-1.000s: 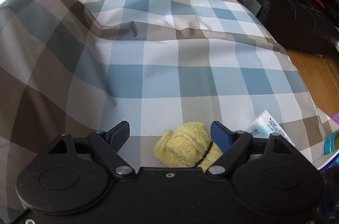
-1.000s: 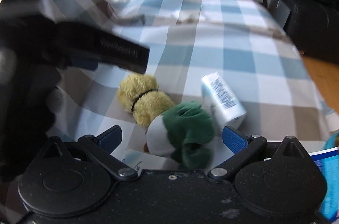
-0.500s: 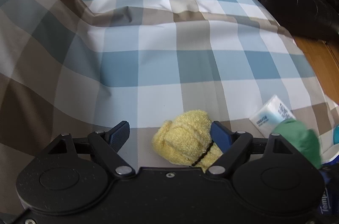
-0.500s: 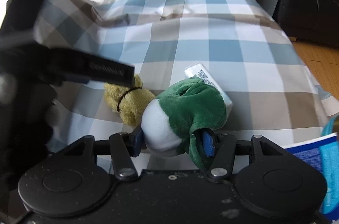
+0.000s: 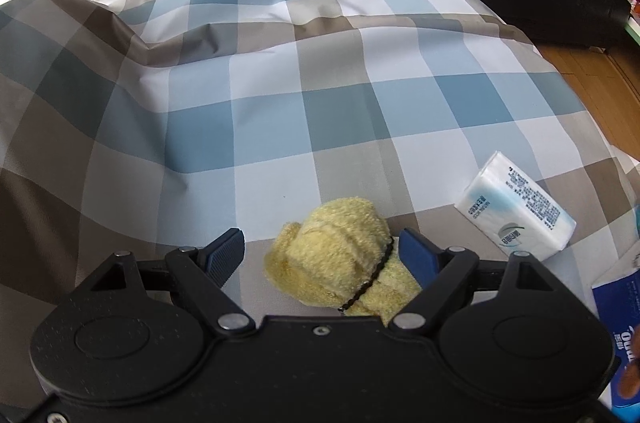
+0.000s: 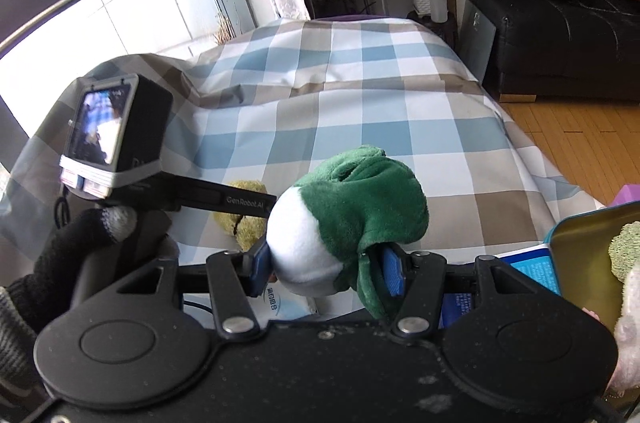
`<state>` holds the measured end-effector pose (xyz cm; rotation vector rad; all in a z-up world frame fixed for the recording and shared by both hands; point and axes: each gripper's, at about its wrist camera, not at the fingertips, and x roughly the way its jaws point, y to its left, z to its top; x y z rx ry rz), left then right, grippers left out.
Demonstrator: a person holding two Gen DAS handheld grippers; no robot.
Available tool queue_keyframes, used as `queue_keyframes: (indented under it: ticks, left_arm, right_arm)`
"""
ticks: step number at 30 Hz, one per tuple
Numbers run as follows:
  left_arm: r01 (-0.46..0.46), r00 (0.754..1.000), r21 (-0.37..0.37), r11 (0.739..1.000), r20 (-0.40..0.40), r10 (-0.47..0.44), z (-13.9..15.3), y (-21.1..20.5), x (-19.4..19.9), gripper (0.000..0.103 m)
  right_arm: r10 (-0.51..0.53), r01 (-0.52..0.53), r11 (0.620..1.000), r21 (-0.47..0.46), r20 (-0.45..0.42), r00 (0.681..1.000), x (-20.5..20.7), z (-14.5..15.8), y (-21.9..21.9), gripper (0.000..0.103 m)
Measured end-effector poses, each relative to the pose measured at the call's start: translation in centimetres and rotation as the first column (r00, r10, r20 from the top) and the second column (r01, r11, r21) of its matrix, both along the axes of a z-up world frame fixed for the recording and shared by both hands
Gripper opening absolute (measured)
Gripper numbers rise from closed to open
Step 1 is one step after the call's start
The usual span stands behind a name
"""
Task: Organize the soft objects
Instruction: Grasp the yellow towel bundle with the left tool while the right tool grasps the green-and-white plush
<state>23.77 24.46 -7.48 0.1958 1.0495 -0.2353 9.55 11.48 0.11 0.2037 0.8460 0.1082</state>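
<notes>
A yellow plush toy (image 5: pixel 340 251) with a black collar lies on the checked cloth (image 5: pixel 280 83), between the fingers of my open left gripper (image 5: pixel 320 251), nearer the right finger. It also shows in the right wrist view (image 6: pixel 240 219), partly hidden behind the left gripper's body (image 6: pixel 120 143). My right gripper (image 6: pixel 326 271) is shut on a green and white plush toy (image 6: pixel 344 219) and holds it lifted above the cloth.
A white tissue pack (image 5: pixel 516 207) lies right of the yellow toy. A blue box (image 5: pixel 620 323) sits at the far right. An open tin (image 6: pixel 592 255) with soft items inside stands at the right. A black sofa (image 6: pixel 560 43) and wooden floor (image 6: pixel 580 135) lie beyond.
My right gripper closed on the green and white toy and lifted it up off the cloth. The left gripper stayed open around the yellow toy.
</notes>
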Motion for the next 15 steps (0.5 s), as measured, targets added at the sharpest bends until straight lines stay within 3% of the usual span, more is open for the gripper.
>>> queue_keyframes:
  ticks: [8, 12, 15]
  left_arm:
    - [0.056, 0.998, 0.025, 0.998, 0.017, -0.057, -0.7, -1.4, -1.1, 0.082]
    - [0.055, 0.995, 0.084, 0.995, 0.076, -0.061, -1.7, -2.0, -2.2, 0.092]
    - [0.017, 1.000, 0.036, 0.999, 0.012, -0.018, -2.7, -2.0, -1.8, 0.093]
  right_arm:
    - [-0.006, 0.006, 1.000, -0.006, 0.036, 0.999, -3.6, 2.9, -2.7, 0.054]
    - [-0.025, 0.026, 1.000, -0.014, 0.049, 0.998, -6.2, 4.5, -6.2, 0.054]
    - [-0.075, 0.077, 0.996, -0.034, 0.050, 0.996, -7.5, 5.1, -9.5, 0.054]
